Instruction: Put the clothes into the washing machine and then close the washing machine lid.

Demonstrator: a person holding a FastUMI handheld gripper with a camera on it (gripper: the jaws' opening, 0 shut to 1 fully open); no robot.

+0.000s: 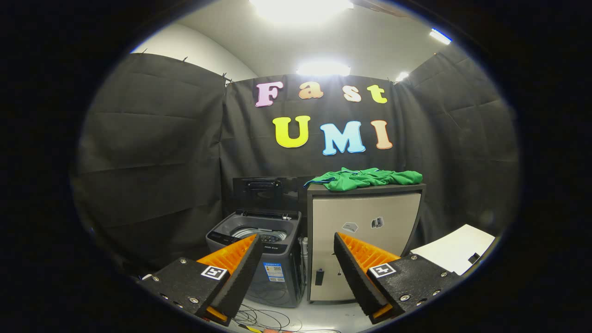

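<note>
A green garment (365, 178) lies crumpled on top of a small beige cabinet (360, 240), well beyond my fingers. To the cabinet's left stands a grey top-loading washing machine (259, 259). Its dark lid (266, 193) is raised upright at the back and the drum opening (260, 233) shows. My gripper (296, 261) is open with nothing between its fingers. It hangs some way in front of both the machine and the cabinet, at about the height of the machine's top.
Black cloth walls close the booth on three sides. A white board (455, 252) lies low at the right, beside the cabinet. Loose cables (263, 319) trail on the pale floor in front of the washing machine.
</note>
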